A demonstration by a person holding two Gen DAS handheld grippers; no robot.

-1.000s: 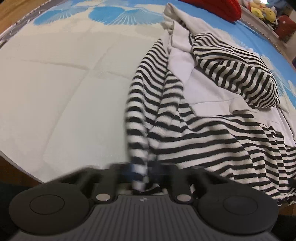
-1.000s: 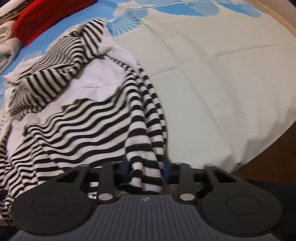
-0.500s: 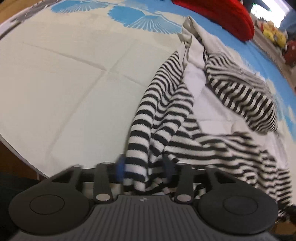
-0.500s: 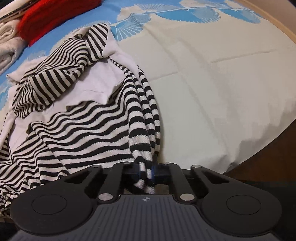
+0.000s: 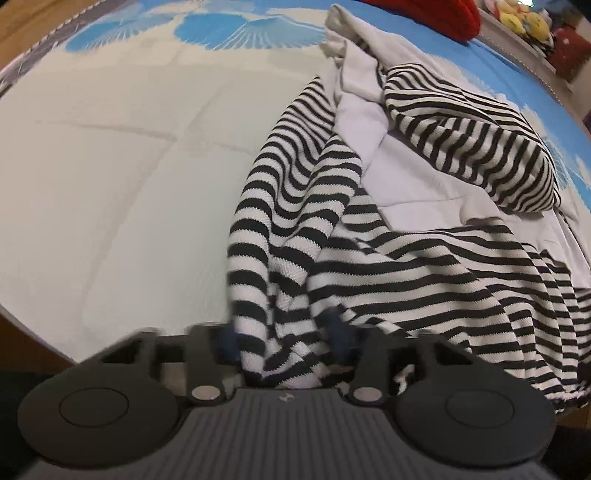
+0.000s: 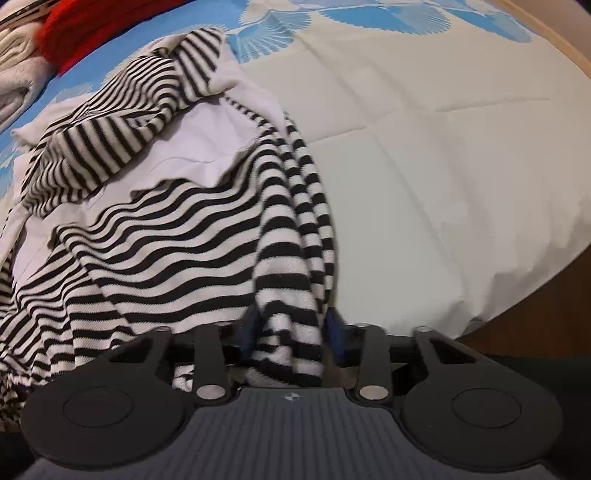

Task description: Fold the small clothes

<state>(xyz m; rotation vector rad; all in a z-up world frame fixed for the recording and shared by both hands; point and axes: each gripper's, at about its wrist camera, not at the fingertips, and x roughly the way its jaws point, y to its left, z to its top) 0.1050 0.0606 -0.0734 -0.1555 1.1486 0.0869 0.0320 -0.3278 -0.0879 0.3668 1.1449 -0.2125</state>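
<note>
While bunched between both claws, left claw [image 5: 284, 332] closing, striped garment [image 5: 388, 258] trails ahead.

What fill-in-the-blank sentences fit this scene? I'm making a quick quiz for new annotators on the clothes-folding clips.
1. The garment between both tongs has black and white ____.
2. It lies on a bed cover printed with ____ shell shapes.
3. The folded item at the far edge of the bed is ____.
4. Fabric bunched between the left tongs and the right tongs belongs to ____ garment.

Missing words: stripes; blue; red; the same
</note>
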